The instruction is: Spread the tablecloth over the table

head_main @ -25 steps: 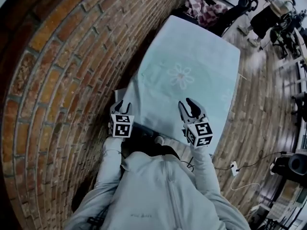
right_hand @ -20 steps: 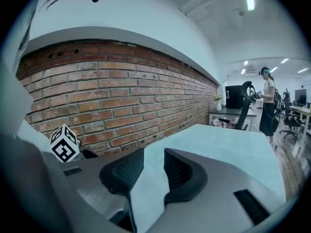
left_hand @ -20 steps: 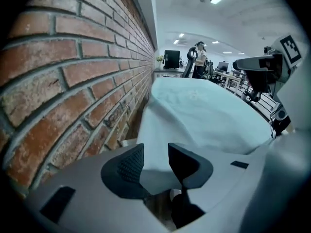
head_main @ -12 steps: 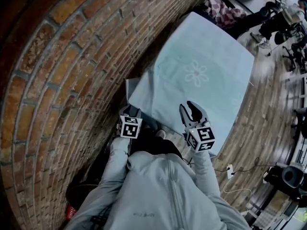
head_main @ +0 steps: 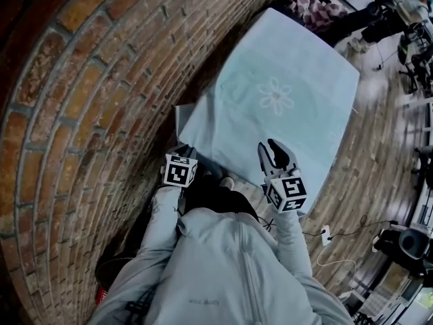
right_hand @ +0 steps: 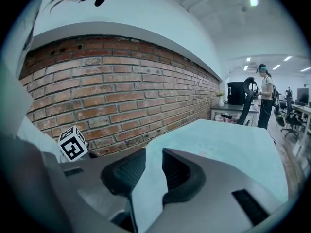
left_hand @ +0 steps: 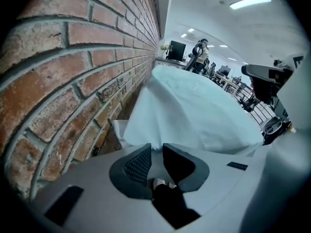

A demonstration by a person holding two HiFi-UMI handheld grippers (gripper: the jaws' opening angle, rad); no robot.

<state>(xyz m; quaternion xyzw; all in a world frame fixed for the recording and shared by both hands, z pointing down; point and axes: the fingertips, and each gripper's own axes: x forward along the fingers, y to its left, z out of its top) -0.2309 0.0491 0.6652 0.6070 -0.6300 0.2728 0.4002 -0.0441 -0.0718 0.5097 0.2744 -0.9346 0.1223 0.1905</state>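
1. The tablecloth [head_main: 284, 93] lies mostly flat across the desk hidden beneath it, one long side along the brick wall [head_main: 95, 87].
2. Left gripper [left_hand: 156, 147]: fingers nearly closed, pinching the bunched near corner by the wall.
3. Right gripper [right_hand: 154, 153]: fingers narrowed on the near edge, cloth running down between them.
4. The two grips sit apart, probably to keep that edge taut for squaring.

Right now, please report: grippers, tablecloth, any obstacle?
Left gripper shut on tablecloth near edge. Right gripper shut on it too. Cloth corner by brick wall rumpled.
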